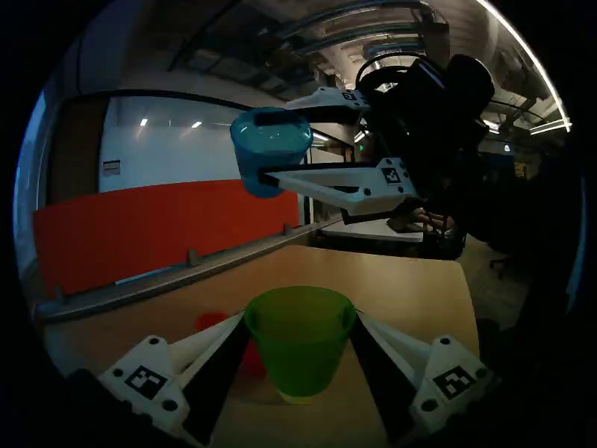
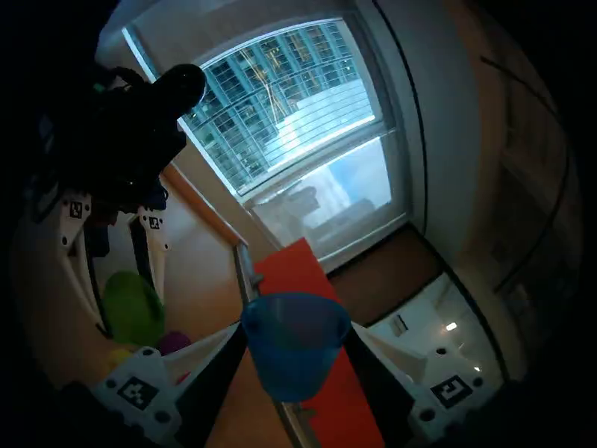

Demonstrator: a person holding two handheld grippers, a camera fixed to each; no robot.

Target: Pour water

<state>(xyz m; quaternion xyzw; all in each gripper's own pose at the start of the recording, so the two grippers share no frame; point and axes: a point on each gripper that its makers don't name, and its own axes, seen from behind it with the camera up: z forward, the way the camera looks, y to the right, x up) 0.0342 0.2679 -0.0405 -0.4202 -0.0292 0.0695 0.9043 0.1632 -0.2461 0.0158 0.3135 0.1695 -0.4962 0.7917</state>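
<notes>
Left claw [image 1: 300, 332]: you have it pinching the green cup [image 1: 301, 358], which stands on the tan surface [image 1: 407, 287]. Right claw [image 2: 295, 340]: pinching the blue cup [image 2: 293, 355], lifted well above and beyond the green one, not touching it. An orange panel [image 1: 157, 224] backs the surface.

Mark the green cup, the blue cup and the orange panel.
green cup [image 1: 301, 347], left gripper view, front wall.
blue cup [image 2: 295, 347], right gripper view, front wall.
orange panel [image 1: 164, 228], left gripper view, middle of its face.
</notes>
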